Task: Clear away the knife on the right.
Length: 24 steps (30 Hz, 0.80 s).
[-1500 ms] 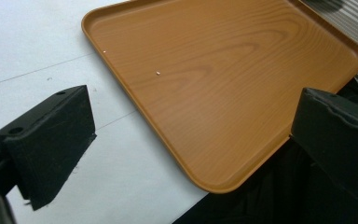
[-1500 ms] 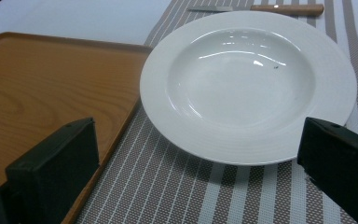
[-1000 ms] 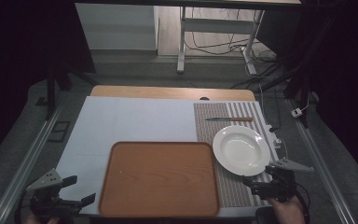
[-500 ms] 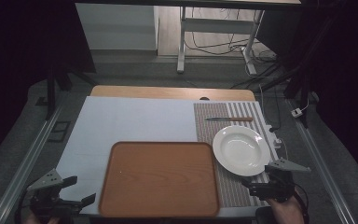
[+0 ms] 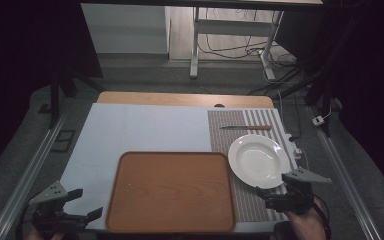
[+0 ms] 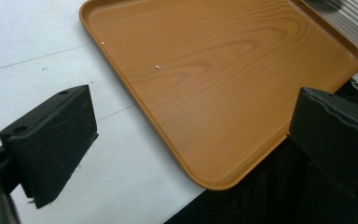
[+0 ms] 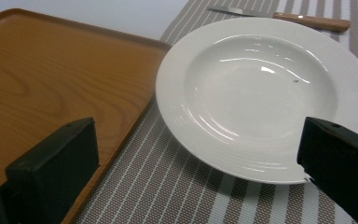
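The white plate [image 5: 258, 160] is seen just ahead of the right gripper [image 5: 268, 199], on the striped placemat [image 5: 230, 135], with its near rim close to the jaw tips but not touched by them. In the right gripper view the plate [image 7: 265, 93] is framed between the two black jaws, which are spread wide with nothing held between them. The wooden tray [image 5: 172, 190] is found between the two grippers, its right edge just beside the plate and partly laid over the placemat. The left gripper [image 5: 80, 204] is held at the tray's near left corner, apart from it; in the left gripper view its jaws are likewise parted wide and nothing is gripped, the tray [image 6: 223, 79] being seen ahead across the gap. Beyond the plate, farther from the right gripper, a knife [image 5: 245, 127] with a wooden handle is laid crosswise on the placemat. Everything is borne by the pale table [image 5: 145, 130].
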### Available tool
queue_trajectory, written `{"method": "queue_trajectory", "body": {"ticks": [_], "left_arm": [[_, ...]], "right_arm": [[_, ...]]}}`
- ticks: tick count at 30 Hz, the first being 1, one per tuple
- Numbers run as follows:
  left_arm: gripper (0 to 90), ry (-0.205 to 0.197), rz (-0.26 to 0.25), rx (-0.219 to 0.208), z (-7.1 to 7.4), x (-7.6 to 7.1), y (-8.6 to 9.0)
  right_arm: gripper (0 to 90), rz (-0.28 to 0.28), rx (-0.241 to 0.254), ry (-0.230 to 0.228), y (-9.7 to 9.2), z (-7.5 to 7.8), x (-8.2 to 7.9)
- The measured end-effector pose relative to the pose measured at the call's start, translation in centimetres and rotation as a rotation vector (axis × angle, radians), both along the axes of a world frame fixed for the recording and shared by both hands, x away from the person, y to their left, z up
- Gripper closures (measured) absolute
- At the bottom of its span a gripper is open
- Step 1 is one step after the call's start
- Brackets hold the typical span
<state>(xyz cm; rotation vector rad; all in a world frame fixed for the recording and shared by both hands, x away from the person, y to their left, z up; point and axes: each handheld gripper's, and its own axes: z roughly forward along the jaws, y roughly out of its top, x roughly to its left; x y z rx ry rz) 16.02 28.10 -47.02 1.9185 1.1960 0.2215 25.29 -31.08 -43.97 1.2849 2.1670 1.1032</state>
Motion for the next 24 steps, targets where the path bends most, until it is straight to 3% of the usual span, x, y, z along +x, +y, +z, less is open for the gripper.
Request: {"method": "queue_trajectory", "body": {"ticks": [12, 24], "left_arm": [[0.8, 0.002, 0.003, -0.003, 0.0, 0.0, 0.1], [0.8, 0.003, 0.006, -0.007, 0.0, 0.0, 0.1]], "right_arm": [[0.0, 0.028, 0.029, 0.0, 0.4, 0.2, 0.9], [0.0, 0.034, 0.033, 0.047, 1.4, -0.2, 2.7]]}}
